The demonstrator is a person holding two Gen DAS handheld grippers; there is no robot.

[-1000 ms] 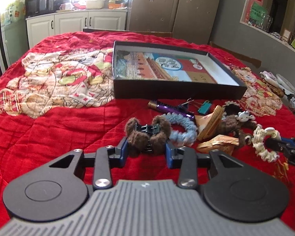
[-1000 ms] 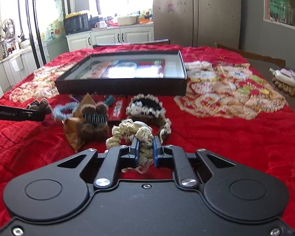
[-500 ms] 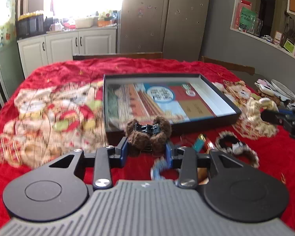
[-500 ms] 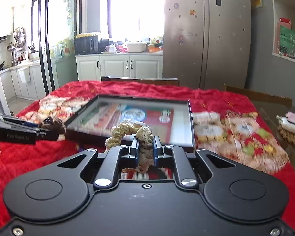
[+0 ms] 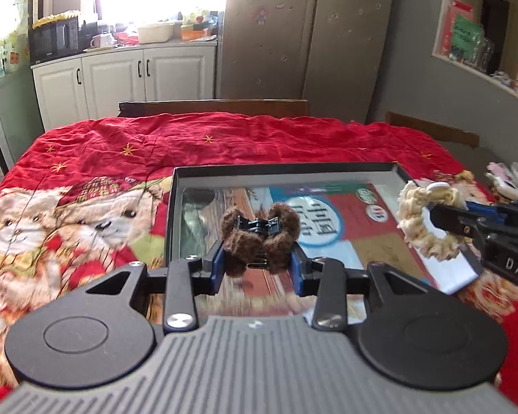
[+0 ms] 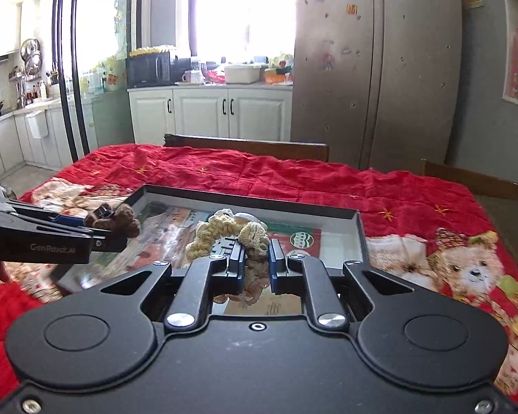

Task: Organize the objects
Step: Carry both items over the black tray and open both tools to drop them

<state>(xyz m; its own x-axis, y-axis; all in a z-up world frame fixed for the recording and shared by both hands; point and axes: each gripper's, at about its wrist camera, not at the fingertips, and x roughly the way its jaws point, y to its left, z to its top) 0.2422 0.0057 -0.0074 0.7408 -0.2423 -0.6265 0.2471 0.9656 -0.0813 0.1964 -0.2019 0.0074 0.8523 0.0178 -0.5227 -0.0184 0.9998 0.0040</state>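
Your left gripper (image 5: 259, 264) has its blue pads pinched on a fuzzy brown hair claw clip with a black plastic hinge (image 5: 260, 239); the jaws stand only as far apart as the clip is wide. The clip sticks up past the fingertips, lifted above the left half of the shallow black cardboard box with a printed picture on its floor (image 5: 283, 169), which lies just ahead of and under the tongs on the red bear-print quilt (image 5: 224, 138). Your right gripper (image 6: 255, 264) is squeezed nearly together on a cream crocheted scrunchie (image 6: 224, 229), whose loop curls up over the tips, above the box's right half.
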